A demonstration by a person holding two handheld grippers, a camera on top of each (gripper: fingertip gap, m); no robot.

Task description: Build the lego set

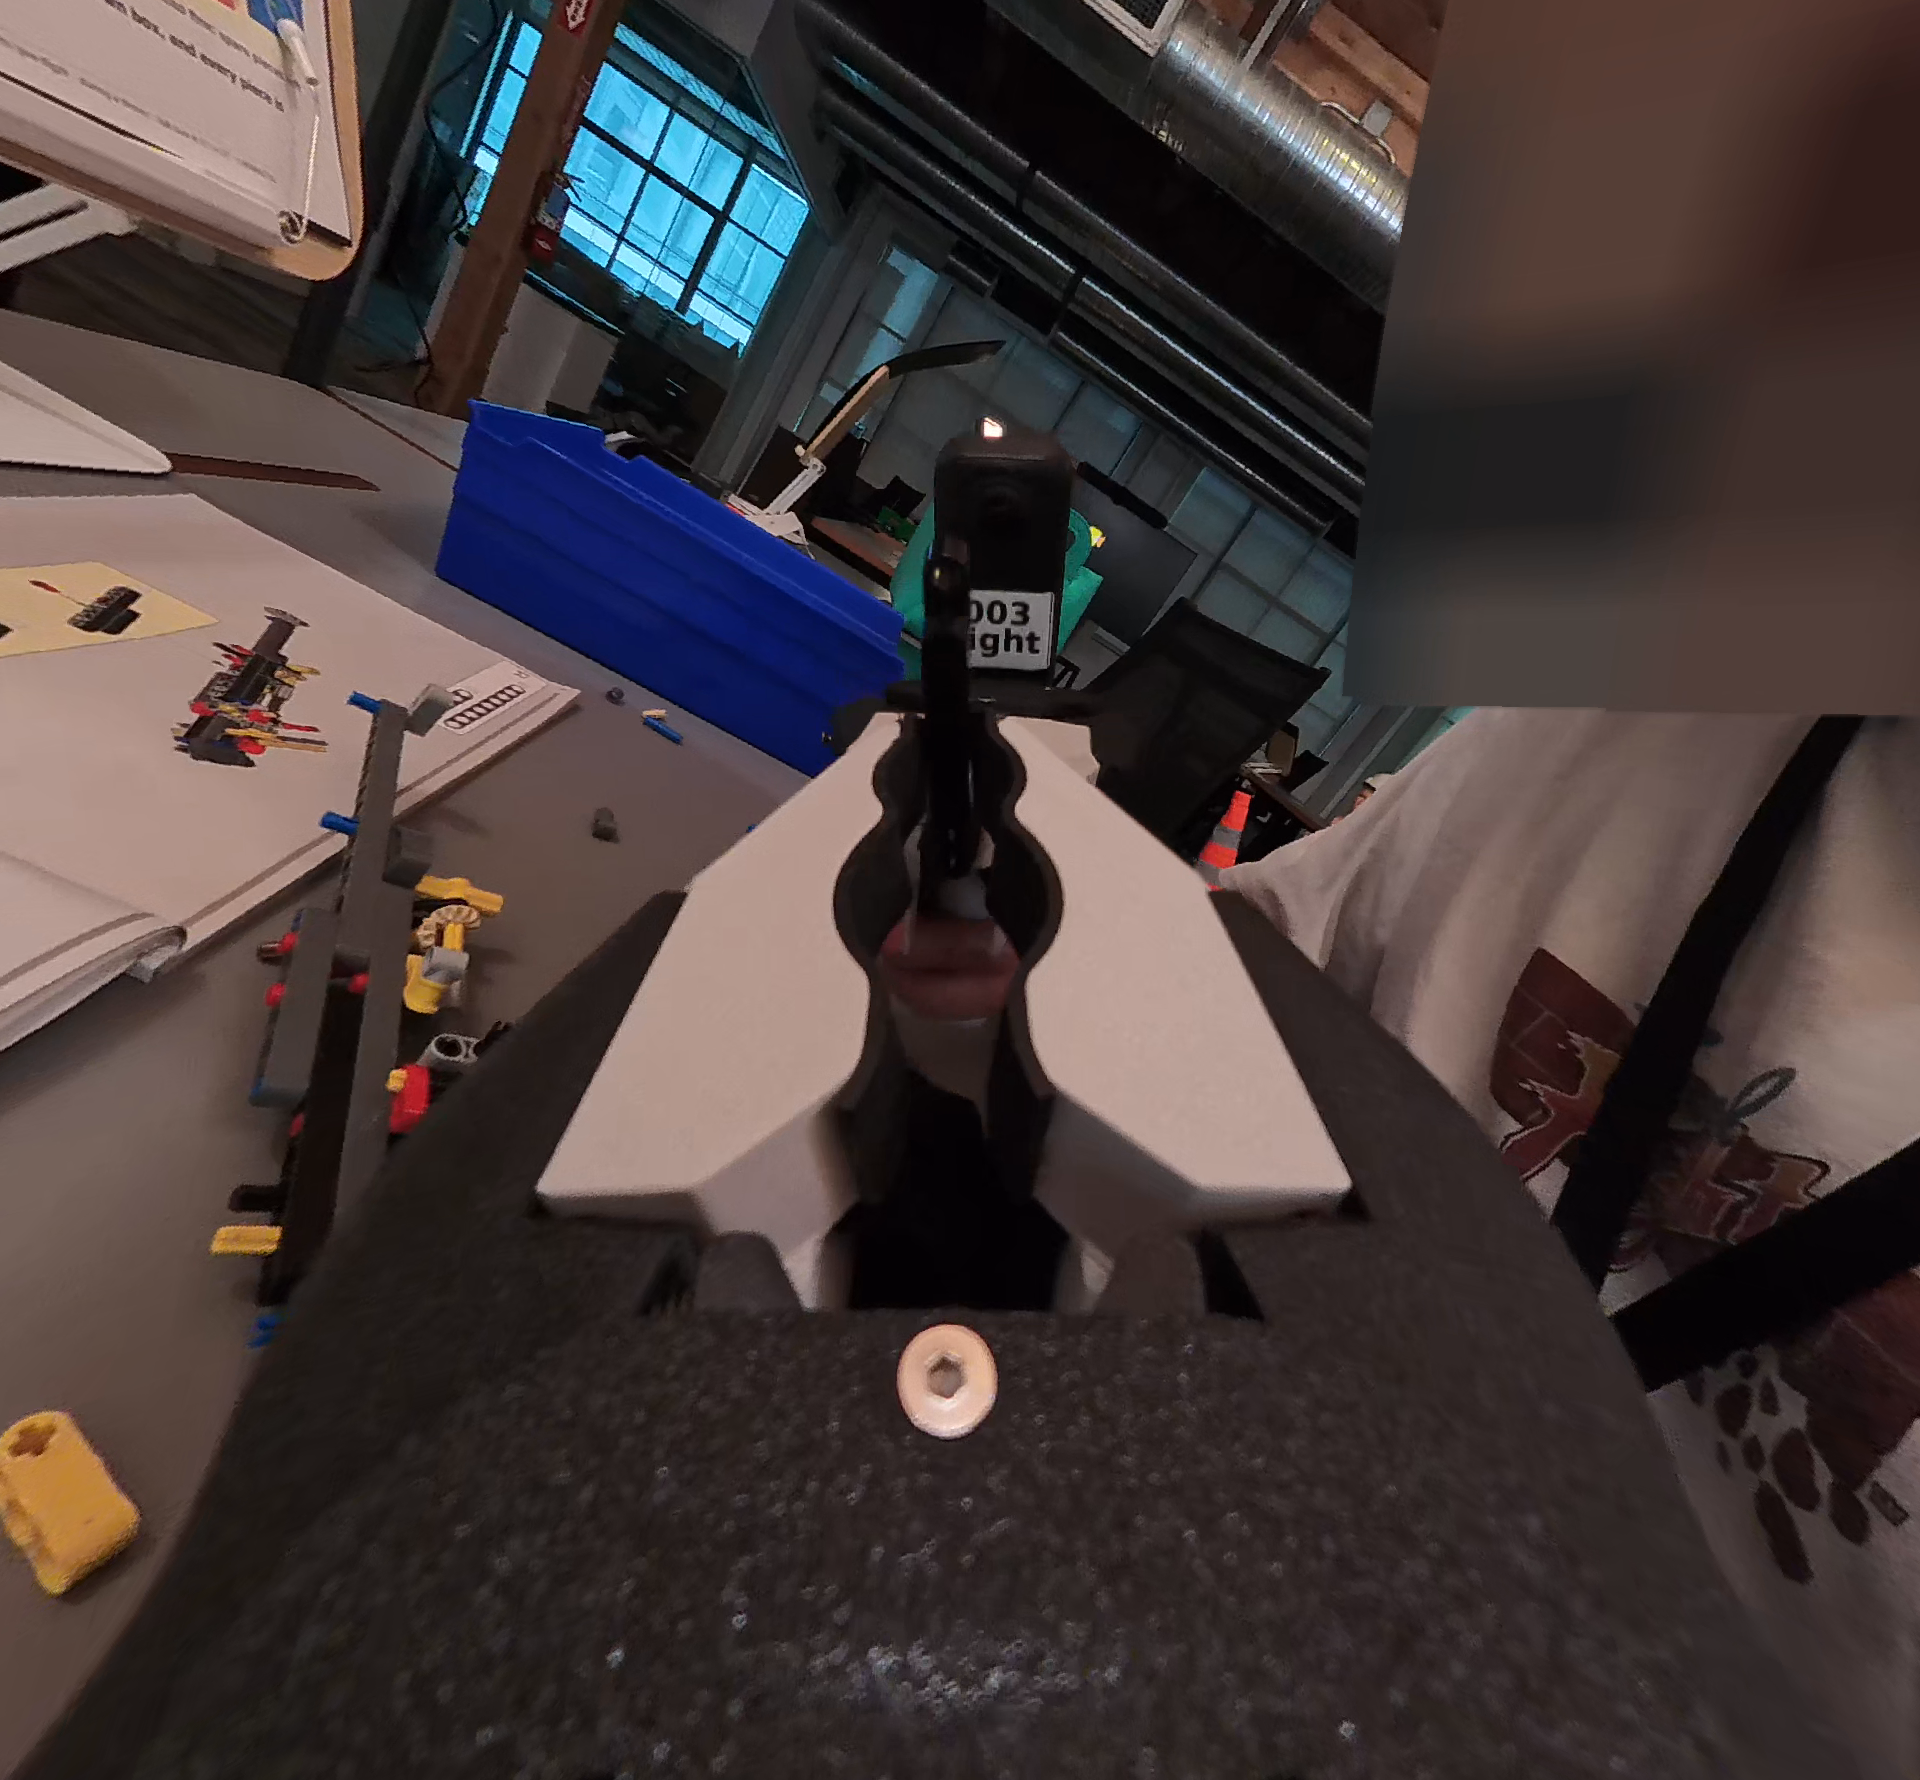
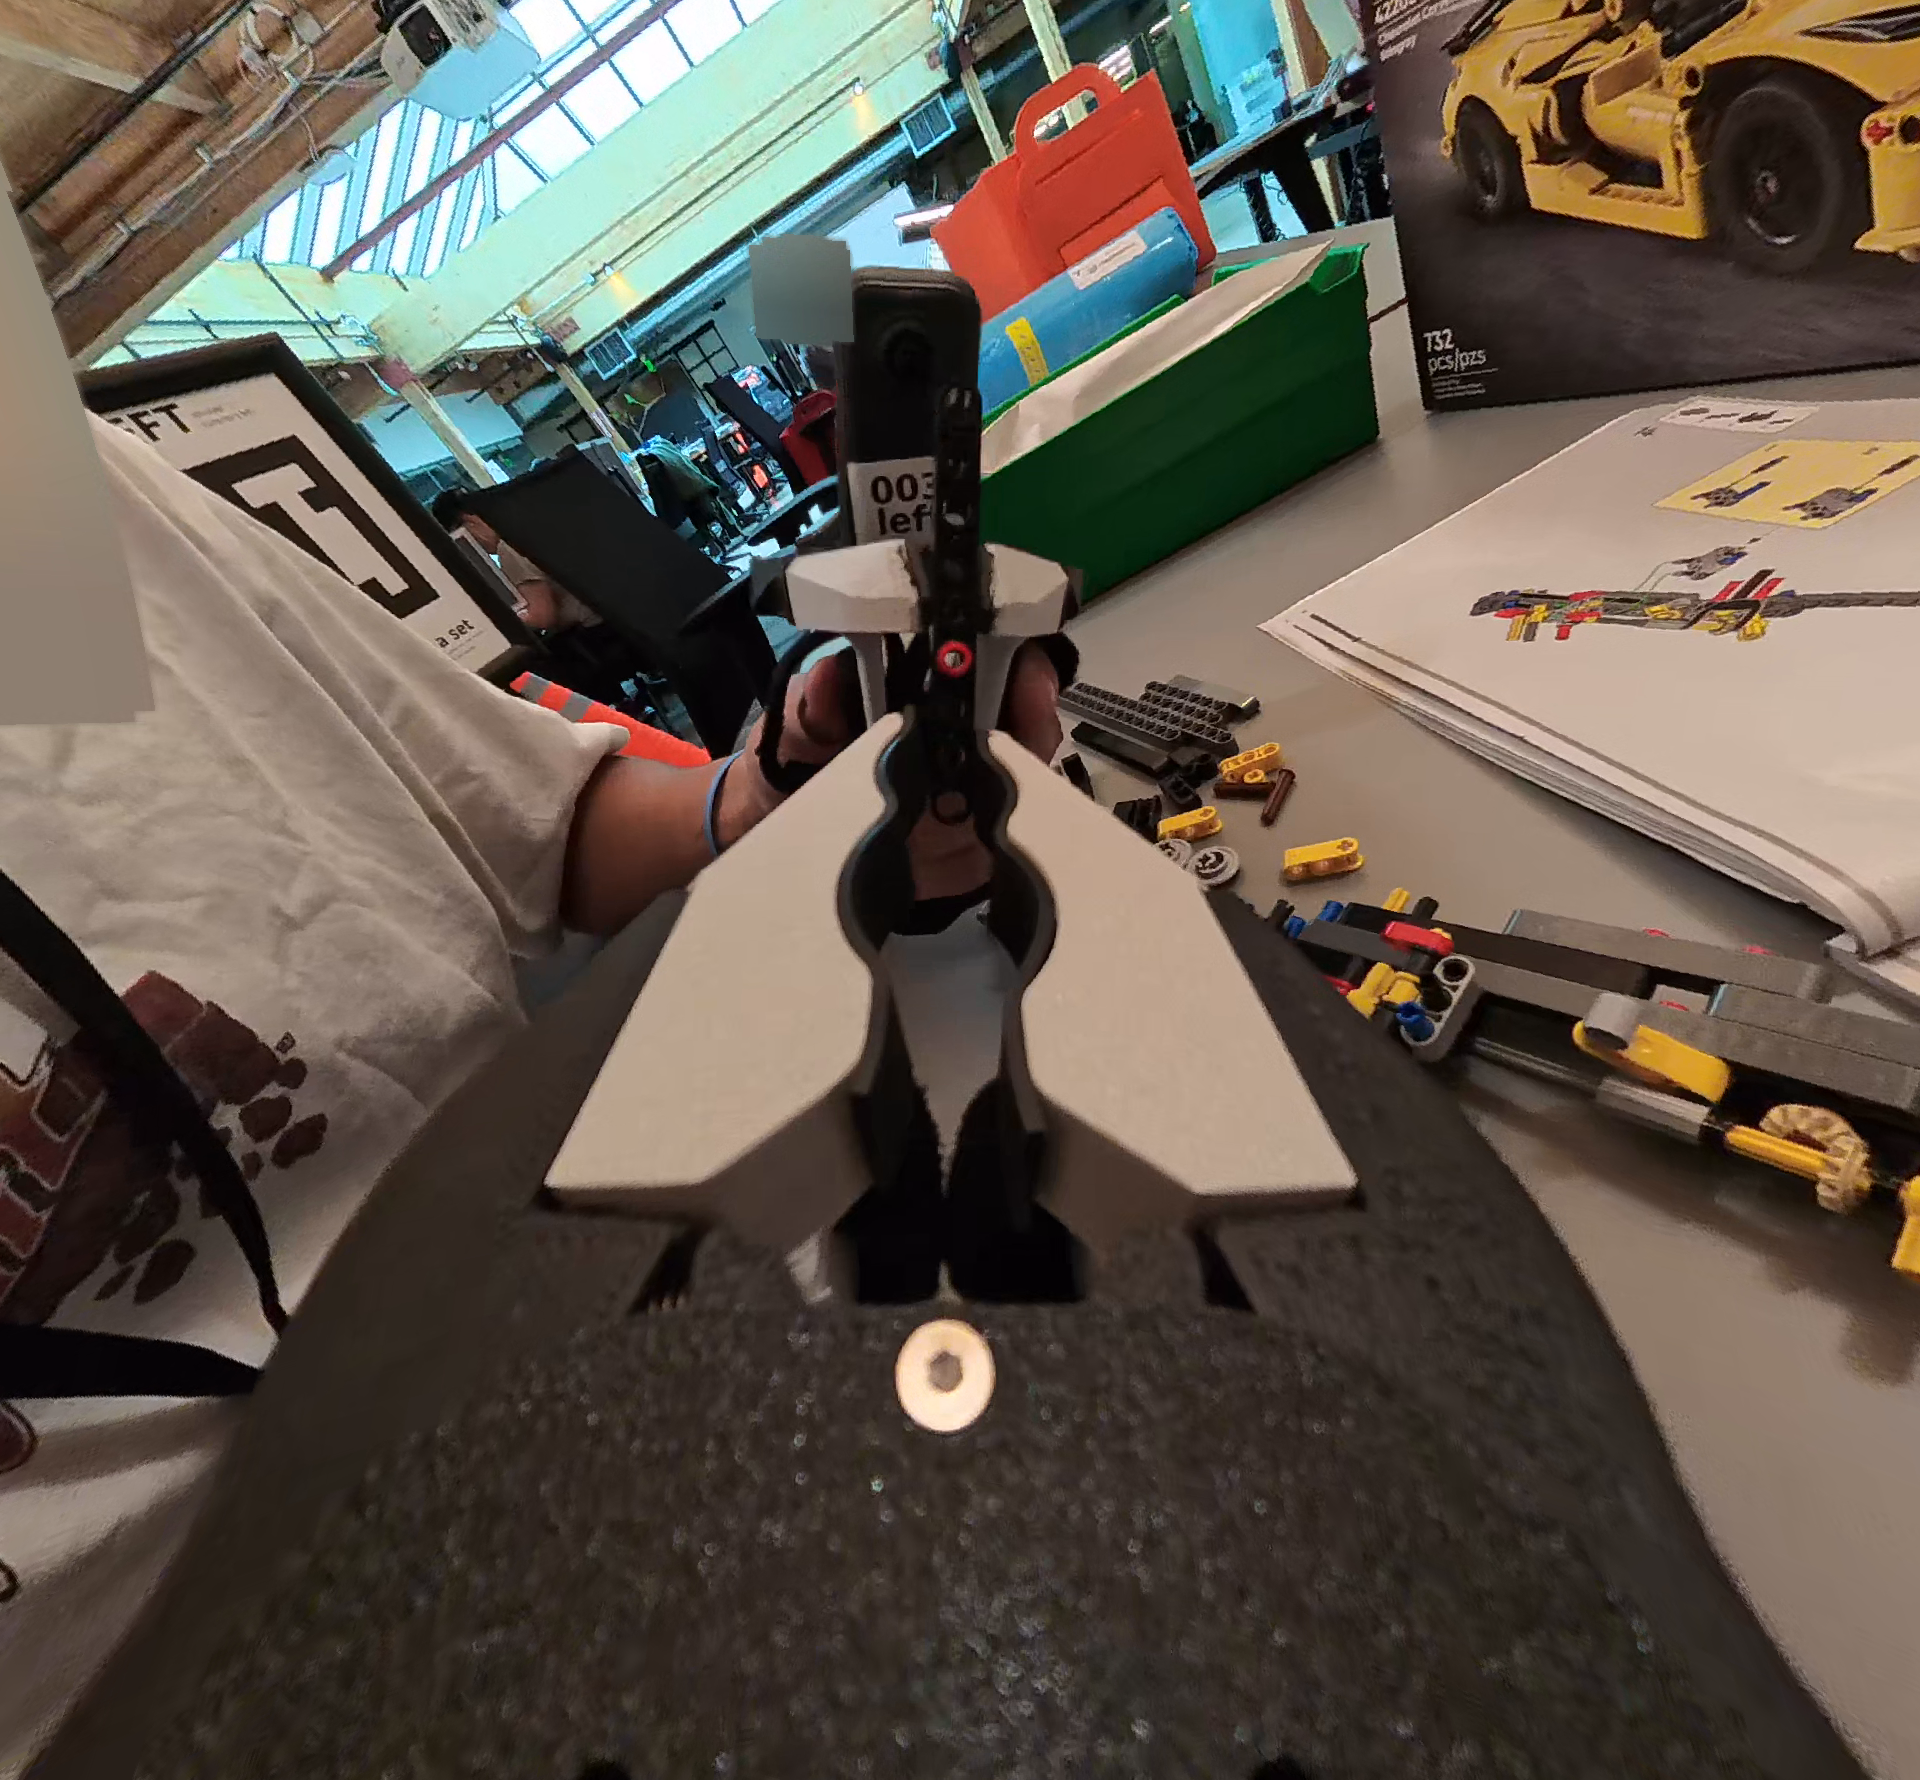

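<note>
My left gripper point(image 1: 948, 754) is shut on a thin black Lego beam point(image 1: 948, 650) that stands upright between its fingertips. My right gripper point(image 2: 940, 754) faces it and is shut on the same black holed beam point(image 2: 956, 525), which carries a red pin point(image 2: 951, 658). The two grippers meet tip to tip above the table, in front of the person's white shirt. The right gripper also shows in the left wrist view point(image 1: 997, 722), and the left gripper shows in the right wrist view point(image 2: 925, 592). A long grey and black chassis assembly point(image 1: 343, 1003) point(image 2: 1662, 1003) lies on the grey table.
An open instruction booklet point(image 1: 156, 774) point(image 2: 1662, 691) lies beside the chassis. Loose pieces point(image 2: 1226, 795) and a yellow connector point(image 1: 62, 1502) are scattered on the table. A blue bin point(image 1: 644, 587), a green bin point(image 2: 1195, 452) and the set's box point(image 2: 1662, 120) stand farther back. My two grippers' fingertips are within a few centimetres of each other. From either gripper's tips it is about 15 cm to the yellow connector point(image 1: 62, 1502).
</note>
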